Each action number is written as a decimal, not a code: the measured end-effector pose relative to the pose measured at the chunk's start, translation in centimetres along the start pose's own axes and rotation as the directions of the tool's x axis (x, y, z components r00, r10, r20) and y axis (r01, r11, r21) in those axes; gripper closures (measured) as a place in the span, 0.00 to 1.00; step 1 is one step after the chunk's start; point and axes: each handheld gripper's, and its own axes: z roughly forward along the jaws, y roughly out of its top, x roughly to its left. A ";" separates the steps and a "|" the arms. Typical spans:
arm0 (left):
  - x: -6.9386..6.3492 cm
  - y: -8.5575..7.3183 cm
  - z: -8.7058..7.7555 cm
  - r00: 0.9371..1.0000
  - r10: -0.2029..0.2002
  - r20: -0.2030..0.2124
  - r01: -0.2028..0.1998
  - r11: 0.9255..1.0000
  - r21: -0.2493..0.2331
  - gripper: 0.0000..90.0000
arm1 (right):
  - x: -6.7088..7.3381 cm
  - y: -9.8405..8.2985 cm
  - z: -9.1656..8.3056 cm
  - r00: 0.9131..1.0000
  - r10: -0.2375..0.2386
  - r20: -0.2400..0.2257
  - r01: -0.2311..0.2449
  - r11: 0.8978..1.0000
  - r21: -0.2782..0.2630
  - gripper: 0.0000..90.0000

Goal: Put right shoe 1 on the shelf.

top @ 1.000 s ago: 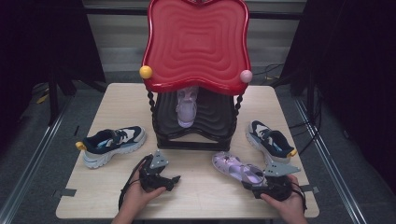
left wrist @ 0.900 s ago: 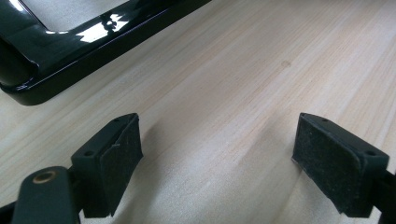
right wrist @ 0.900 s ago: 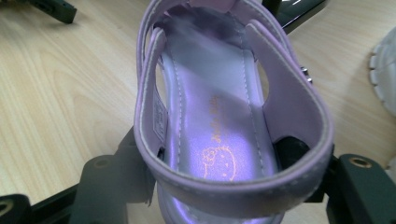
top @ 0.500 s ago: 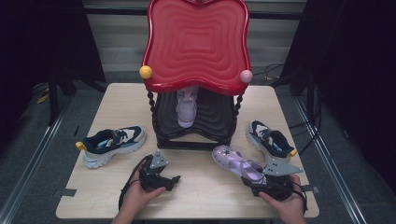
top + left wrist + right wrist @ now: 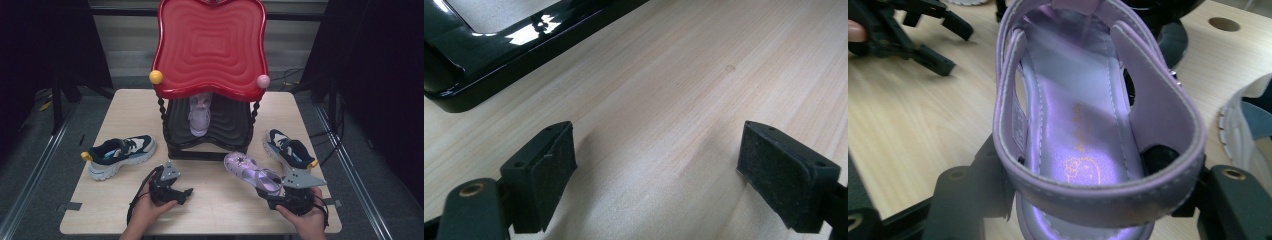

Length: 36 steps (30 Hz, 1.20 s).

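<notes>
A purple sandal (image 5: 248, 171) is held by its heel in my right gripper (image 5: 270, 192), toe toward the rack and lifted off the table. In the right gripper view the black jaws press both sides of the sandal's heel strap (image 5: 1108, 195). A matching purple sandal (image 5: 199, 116) sits on the black lower shelf (image 5: 227, 131) of the red-topped rack (image 5: 210, 45). My left gripper (image 5: 182, 192) rests low on the table in front of the rack, open, with bare wood between its pads (image 5: 546, 165).
A navy and white sneaker (image 5: 120, 152) lies on the table's left side, its mate (image 5: 289, 147) on the right, close beside the held sandal. The rack's black base (image 5: 499, 50) lies just ahead of the left gripper. The wooden table (image 5: 225, 210) ends close to the hands.
My right gripper has risen a little with the purple sandal, whose toe has come up off the table toward the rack. The left gripper has stayed put.
</notes>
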 end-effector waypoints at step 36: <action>0.0 0.0 0.0 1.000 0.004 -0.005 -0.004 1.000 0.002 0.17 | 2.8 6.5 3.7 0.944 0.136 0.301 -0.093 0.984 -0.152 0.42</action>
